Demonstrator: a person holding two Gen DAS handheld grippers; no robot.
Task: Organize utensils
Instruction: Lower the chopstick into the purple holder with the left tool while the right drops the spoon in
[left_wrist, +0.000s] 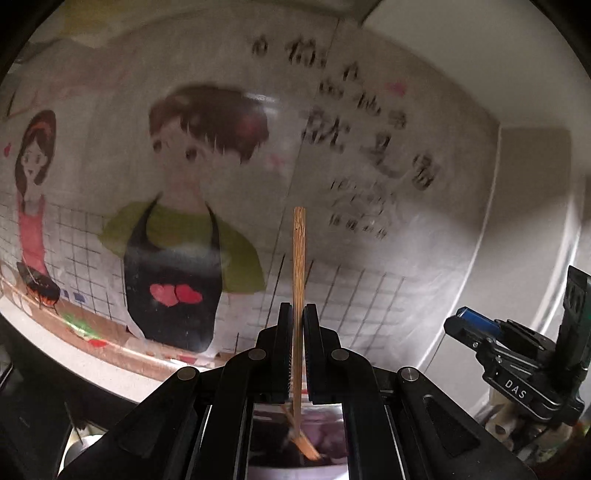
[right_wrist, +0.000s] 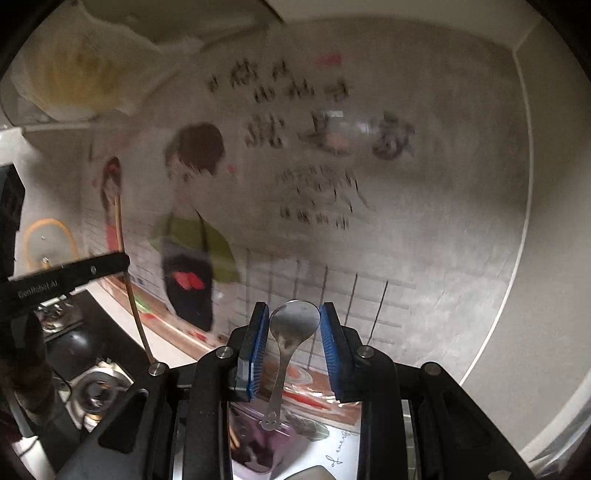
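While the left gripper (left_wrist: 298, 325) clamps an upright wooden chopstick (left_wrist: 298, 258) btwn its jaws, the right gripper (right_wrist: 294, 325) pinches a metal spoon (right_wrist: 291, 332), bowl up, w/ a purple cup (right_wrist: 258, 443) below, in front of the cartoon wall poster (right_wrist: 192, 236).

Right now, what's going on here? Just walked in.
A person is sorting utensils with two handheld grippers, both raised in front of a cartoon wall poster. The left gripper is clamped on a wooden chopstick that stands upright between its fingers. The right gripper has a metal spoon between its blue pads, bowl up; the pads stand apart, so actual grip is unclear.
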